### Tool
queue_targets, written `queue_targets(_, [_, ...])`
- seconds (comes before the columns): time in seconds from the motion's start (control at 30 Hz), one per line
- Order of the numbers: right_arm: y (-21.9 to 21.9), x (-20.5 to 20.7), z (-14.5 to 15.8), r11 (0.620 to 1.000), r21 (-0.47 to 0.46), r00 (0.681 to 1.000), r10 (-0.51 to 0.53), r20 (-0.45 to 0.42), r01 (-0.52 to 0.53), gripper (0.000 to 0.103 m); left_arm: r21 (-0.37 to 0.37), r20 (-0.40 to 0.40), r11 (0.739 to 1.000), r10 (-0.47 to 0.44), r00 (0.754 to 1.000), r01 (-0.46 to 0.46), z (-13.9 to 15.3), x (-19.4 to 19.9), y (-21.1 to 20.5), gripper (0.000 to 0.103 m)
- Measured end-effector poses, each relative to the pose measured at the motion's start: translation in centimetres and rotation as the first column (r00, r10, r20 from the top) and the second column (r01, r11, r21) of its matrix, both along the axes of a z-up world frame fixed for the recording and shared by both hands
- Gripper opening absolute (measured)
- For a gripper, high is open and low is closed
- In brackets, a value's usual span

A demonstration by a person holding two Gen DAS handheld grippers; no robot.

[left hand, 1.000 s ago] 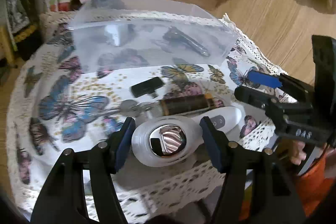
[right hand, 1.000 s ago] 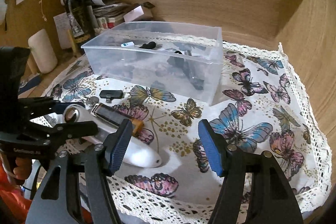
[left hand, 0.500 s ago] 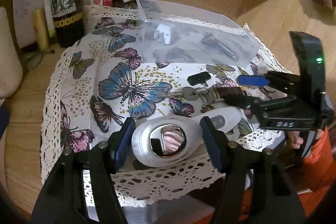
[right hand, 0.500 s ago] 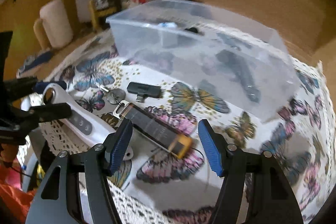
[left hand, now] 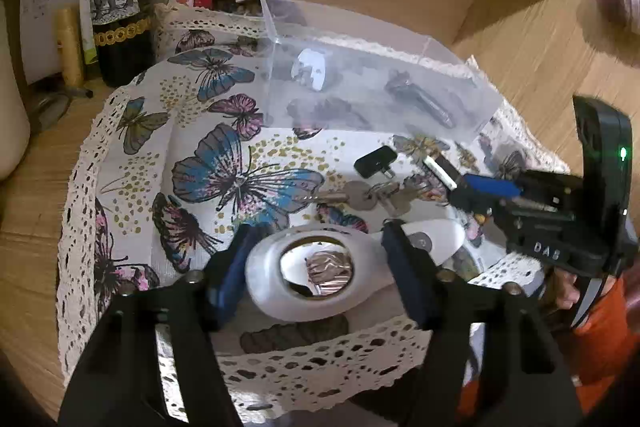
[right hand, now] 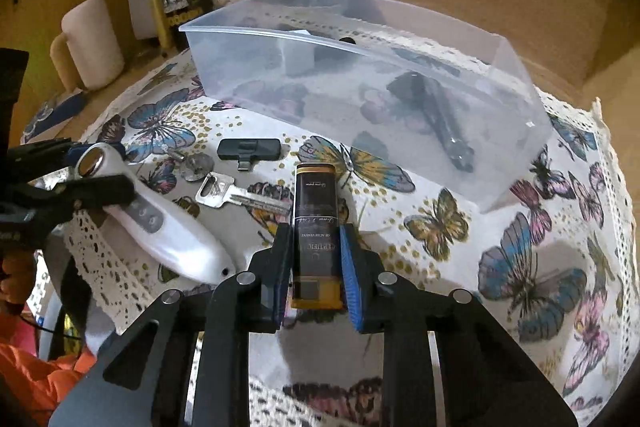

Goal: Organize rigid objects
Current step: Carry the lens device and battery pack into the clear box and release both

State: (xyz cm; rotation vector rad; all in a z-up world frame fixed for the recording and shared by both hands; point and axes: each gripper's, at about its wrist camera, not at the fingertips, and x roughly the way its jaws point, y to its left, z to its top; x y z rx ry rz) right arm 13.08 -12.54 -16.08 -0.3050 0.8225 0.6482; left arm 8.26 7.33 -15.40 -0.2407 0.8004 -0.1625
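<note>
My left hand-held gripper (left hand: pixel 316 263) pinches the white handheld device (right hand: pixel 160 223) at its round head, its long axis running toward my right. My right hand-held gripper (right hand: pixel 314 263) is clamped on the dark tube (right hand: pixel 314 211), gold cap nearest me, pointing toward the clear bin (right hand: pixel 360 75).

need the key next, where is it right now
In the right wrist view the key lies flat on the butterfly cloth, left of centre, between the white handheld device and the dark tube.
</note>
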Motion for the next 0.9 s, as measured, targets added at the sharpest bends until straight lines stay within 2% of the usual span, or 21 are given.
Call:
queue_targets(0.13, [-1.5,-0.8,0.8,0.999,0.032,0.999,-0.029,0.02,0.028,0.022,0.004,0.006,1.0,0.014,1.0,-0.014,0.1,-0.1,-0.2,0.063])
queue_targets(0.33, [-3.2,-1.0,3.0,0.993,0.087,0.994,-0.085,0.07,0.079,0.022,-0.003,0.048,1.0,-0.019,0.999,0.019,1.8,-0.2,-1.1,0.063])
queue_targets(0.63, [-4.3,-0.3,6.5,0.98,0.159,0.977,-0.144,0.159,0.119,0.022,0.048,0.182,0.998,0.027,0.983,-0.036,7.1,0.9,-1.6,0.063])
queue_targets(0.9, [-4.4,1.5,10.2,0.968,0.221,0.957,-0.168,0.236,0.116,0.022,0.075,0.263,0.993,0.066,0.963,-0.089,11.2,3.7,-0.7,0.063])
